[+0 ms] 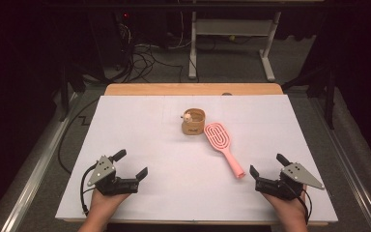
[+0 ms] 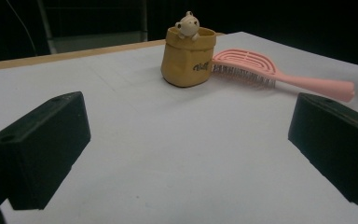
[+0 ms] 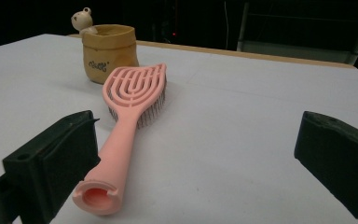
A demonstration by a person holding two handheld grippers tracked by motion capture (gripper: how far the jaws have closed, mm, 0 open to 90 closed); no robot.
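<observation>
Just right of frame centre on the tabletop (image 1: 140, 145) the pink hairbrush (image 1: 221, 145) is seen, judged light, stiff plastic best pinched at its handle, while both grippers, left gripper (image 1: 131, 164) and right gripper (image 1: 268, 165), are held with fingers spread and empty

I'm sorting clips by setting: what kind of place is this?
Probably a lab or recording room: a white-covered table with staged props, a pink brush and tan pouch, loose cables on the floor, dark surroundings.

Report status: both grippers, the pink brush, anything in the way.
Left gripper open, empty. Right gripper open, empty, beside the handle end of the pink brush. Brush flat, bristles down, beside tan pot. Nothing between.
</observation>
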